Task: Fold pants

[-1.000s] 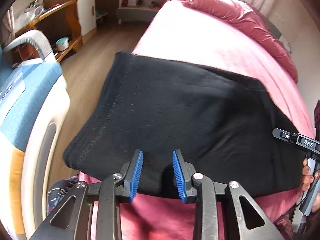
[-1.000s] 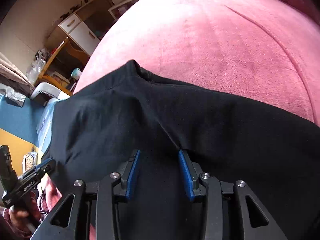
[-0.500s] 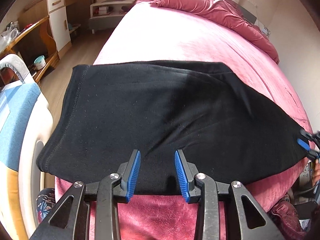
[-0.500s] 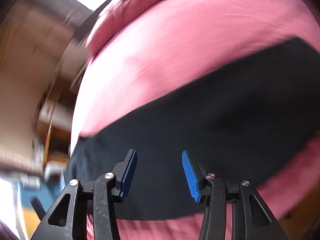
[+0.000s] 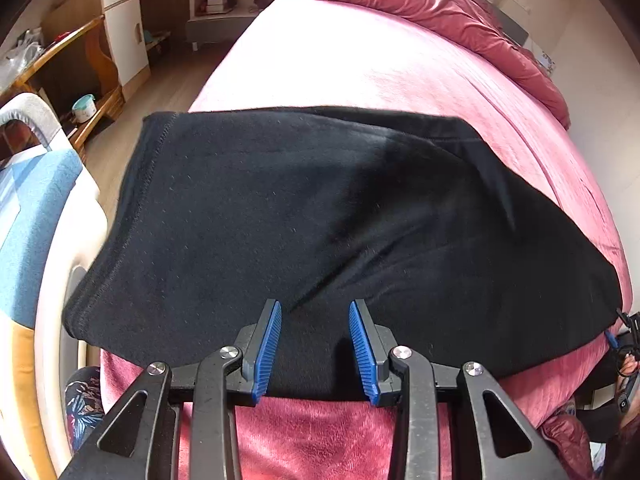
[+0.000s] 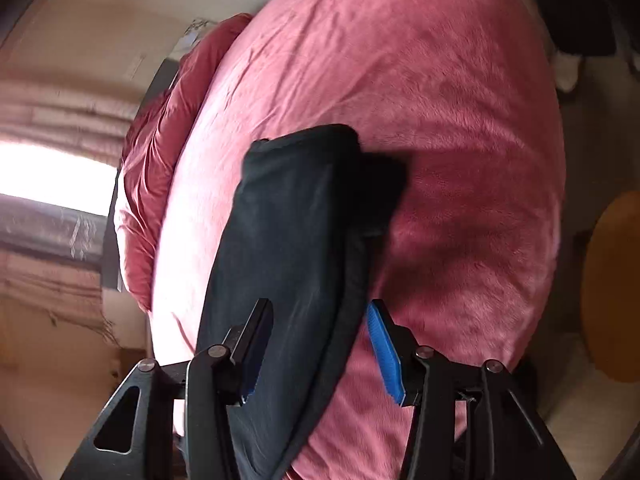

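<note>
Left wrist — unlabelled black pants (image 5: 320,216)

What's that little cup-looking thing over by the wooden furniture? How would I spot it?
Start at the pink bed, then look across the wooden floor to the wooden desk on the left. On its low shelf sits a small mint-green pot with a white rim, the only pale green thing there.

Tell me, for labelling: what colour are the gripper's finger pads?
Blue, ribbed pads on black fingers; clearest in the left wrist view.
</note>
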Available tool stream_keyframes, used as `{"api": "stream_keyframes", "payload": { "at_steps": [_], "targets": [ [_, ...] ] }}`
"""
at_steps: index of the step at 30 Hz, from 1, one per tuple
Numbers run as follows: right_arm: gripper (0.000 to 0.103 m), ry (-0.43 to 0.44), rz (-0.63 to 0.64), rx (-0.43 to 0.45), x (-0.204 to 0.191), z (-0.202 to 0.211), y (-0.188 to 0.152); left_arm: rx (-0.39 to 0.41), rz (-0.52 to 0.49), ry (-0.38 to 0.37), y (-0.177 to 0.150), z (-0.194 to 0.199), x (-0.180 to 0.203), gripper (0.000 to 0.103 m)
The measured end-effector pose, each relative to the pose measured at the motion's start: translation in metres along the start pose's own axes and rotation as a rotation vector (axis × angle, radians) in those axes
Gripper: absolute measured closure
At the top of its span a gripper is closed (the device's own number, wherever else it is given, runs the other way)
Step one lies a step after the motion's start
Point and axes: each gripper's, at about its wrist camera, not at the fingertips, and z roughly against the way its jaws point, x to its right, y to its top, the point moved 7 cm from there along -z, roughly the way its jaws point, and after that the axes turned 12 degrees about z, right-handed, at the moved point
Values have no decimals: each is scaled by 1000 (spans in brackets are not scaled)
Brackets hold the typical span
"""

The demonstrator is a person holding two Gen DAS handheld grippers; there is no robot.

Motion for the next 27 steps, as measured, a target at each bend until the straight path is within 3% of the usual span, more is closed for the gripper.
{"api": "stream_keyframes", "payload": {
  "at_steps": [6,13,14,16,17,22,27],
  "targets": [
    [50,35,-27,12,3,-14,12,16,12,1,3,4,0,67],
    [53,23,-1,25,-19,-21,16,13,-1,-15,-1,7,3,67],
    [55,17,4,20,-20,-21,15,14,-5,-19,0,7,4,67],
    [78,-25,34,16,-21,-19,16,15,-11,-25,0,8,7,67],
    [83,-32,45,15,-24,-19,17,16,-13,-29,0,8,7,67],
    [88,-39,193,17,-70,-14,26,7,-12,-53,2,9,11,67],
    [88,-21,438,-6,-144,-8,17,-14,-8,-97,4,9,18,67]
  ]
}}
